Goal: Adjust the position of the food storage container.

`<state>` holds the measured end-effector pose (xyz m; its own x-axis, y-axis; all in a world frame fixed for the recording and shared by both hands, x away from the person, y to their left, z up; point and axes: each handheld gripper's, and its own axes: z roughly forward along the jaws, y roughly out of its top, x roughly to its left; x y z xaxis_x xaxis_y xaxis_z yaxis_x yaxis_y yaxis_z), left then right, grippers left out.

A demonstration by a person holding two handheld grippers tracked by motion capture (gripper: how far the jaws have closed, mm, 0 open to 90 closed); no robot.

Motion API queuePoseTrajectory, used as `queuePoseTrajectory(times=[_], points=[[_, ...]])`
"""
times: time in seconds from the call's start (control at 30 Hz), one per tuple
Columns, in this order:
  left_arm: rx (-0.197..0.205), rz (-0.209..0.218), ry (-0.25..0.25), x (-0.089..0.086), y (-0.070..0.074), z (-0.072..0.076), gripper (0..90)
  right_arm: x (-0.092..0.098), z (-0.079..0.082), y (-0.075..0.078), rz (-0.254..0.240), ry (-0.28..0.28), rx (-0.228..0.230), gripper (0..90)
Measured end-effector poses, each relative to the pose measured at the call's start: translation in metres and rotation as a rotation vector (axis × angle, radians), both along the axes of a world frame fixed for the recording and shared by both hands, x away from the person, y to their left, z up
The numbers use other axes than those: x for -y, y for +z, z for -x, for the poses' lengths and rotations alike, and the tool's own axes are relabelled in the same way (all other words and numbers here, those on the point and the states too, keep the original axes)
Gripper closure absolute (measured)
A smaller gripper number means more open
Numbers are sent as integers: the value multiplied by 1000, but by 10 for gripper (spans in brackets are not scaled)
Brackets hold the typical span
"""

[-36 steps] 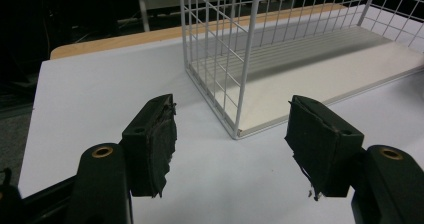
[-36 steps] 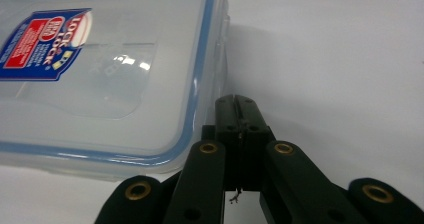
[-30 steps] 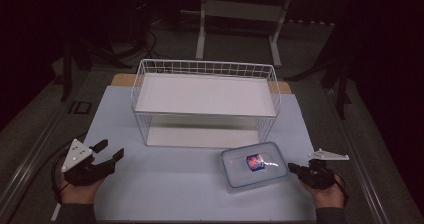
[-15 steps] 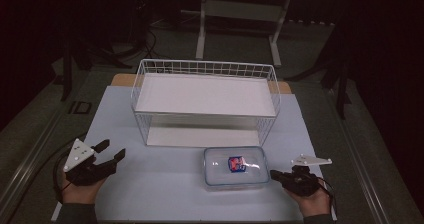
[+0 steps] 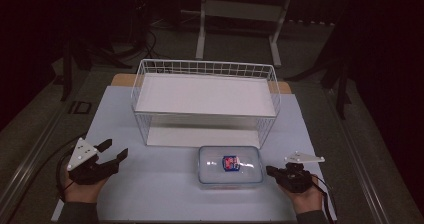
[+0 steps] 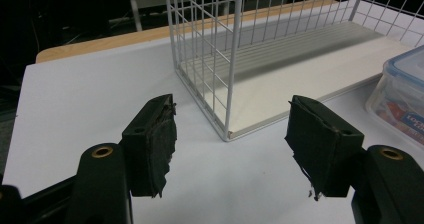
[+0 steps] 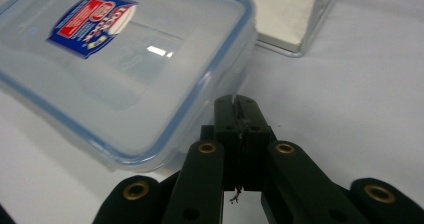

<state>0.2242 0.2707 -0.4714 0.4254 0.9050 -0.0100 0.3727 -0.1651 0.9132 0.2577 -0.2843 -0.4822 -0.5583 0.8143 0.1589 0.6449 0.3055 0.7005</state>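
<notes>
A clear plastic container with a blue-rimmed lid and a red and blue label lies flat on the white table, just in front of the wire basket. My right gripper is shut with nothing between its jaws. In the right gripper view its tips sit against the container at its lower right side. My left gripper rests open at the table's near left, well clear of the container. In the left gripper view it points at the basket's corner, with the container's edge at the right.
The white wire basket holds a white board on top and another on its floor. The white tabletop ends in a wooden strip behind the basket. Dark floor and a metal stand lie beyond.
The container has slid left across the table to in front of the basket's middle. My right gripper moved left behind it, still shut. The left gripper has stayed put.
</notes>
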Motion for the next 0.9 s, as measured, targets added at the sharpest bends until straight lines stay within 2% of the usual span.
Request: queuePoseTrajectory(times=[0.1,0.2,0.27,0.37,0.5,0.63,0.9], points=[[-3,0,3,-1,0,0,356,0,-3,-1,-2,-4,-4,895],[-2,0,2,-1,0,1,356,-6,-4,-3,4,16,-15,898],[-1,-1,2,-1,0,1,355,-9,-3,-3,27,11,-10,899],[-1,0,2,0,0,1,356,-9,-2,-3,3,13,-14,899],[-2,-6,-3,1,0,0,355,-15,-1,-3,-5,31,-13,899],[-2,-8,-9,3,0,0,355,-24,0,-4,-30,56,-19,899],[-3,-11,-17,5,0,-2,355,-29,-1,-5,-45,68,-17,899]])
